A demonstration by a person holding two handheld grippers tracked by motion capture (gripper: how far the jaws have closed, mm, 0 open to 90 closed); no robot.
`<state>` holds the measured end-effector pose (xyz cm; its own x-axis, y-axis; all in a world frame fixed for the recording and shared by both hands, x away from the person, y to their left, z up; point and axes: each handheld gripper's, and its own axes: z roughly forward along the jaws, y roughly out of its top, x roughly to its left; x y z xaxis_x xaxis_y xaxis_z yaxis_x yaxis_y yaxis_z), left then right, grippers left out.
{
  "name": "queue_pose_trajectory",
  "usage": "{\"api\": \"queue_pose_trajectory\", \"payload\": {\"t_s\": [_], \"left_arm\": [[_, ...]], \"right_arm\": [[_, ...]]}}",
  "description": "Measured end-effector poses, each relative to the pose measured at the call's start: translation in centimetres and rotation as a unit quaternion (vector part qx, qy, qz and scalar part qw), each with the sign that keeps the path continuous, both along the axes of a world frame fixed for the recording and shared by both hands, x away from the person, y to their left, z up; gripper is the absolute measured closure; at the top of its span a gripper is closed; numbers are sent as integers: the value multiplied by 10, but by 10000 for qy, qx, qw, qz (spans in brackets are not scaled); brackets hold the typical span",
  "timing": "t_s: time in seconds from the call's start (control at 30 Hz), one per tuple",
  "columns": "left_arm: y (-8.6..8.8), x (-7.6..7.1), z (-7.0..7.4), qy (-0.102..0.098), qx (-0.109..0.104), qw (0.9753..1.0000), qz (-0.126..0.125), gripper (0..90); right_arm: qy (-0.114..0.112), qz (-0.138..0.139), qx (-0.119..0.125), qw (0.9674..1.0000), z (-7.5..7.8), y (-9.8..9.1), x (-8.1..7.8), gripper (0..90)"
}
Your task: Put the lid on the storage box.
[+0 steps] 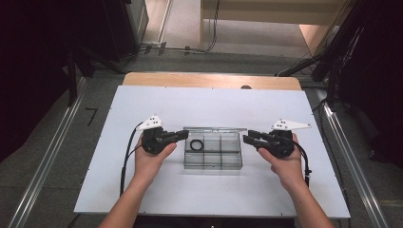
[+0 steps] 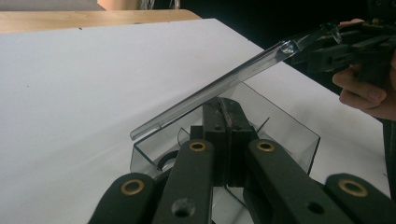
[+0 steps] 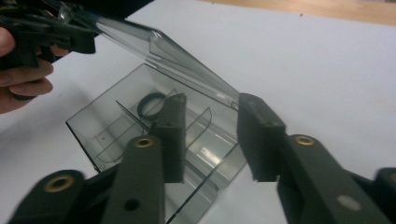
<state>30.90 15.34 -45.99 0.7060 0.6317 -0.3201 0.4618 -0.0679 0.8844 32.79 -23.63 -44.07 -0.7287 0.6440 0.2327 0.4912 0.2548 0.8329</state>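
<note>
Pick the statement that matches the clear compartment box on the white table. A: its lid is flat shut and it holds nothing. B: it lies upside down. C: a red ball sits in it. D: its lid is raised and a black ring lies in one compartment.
D: in the right gripper view the lid slants up off the compartment box, and the black ring lies inside a compartment.

Clear smoky box [image 1: 213,152]; black ring [image 1: 195,145]; white table [image 1: 142,190].

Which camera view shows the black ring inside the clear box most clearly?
The high view: the black ring lies whole in the clear box's far-left compartment. In the right gripper view a jaw partly covers it. In the left gripper view barely an arc shows.
</note>
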Motion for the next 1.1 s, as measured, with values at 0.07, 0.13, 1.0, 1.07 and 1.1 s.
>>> {"api": "queue_pose_trajectory", "payload": {"t_s": [0.07,0.13,1.0,1.07,1.1], "left_arm": [[0,0,0,-4,-2,10000,-7,900],[0,-1,-1,-3,-24,10000,-15,900],[7,-25,-11,13,-61,9996,-269,900],[6,-27,-12,2,-45,9996,-295,900],[6,-27,-12,15,-33,9995,-302,900]], "right_arm": [[73,-82,-62,9999,-3,1,-1,749],[129,-118,-172,9997,-6,3,-2,823],[-207,387,21,9990,-12,3,-23,881],[-202,425,14,9989,-13,3,-24,881],[-203,432,-13,9989,-14,3,-25,882]]}}
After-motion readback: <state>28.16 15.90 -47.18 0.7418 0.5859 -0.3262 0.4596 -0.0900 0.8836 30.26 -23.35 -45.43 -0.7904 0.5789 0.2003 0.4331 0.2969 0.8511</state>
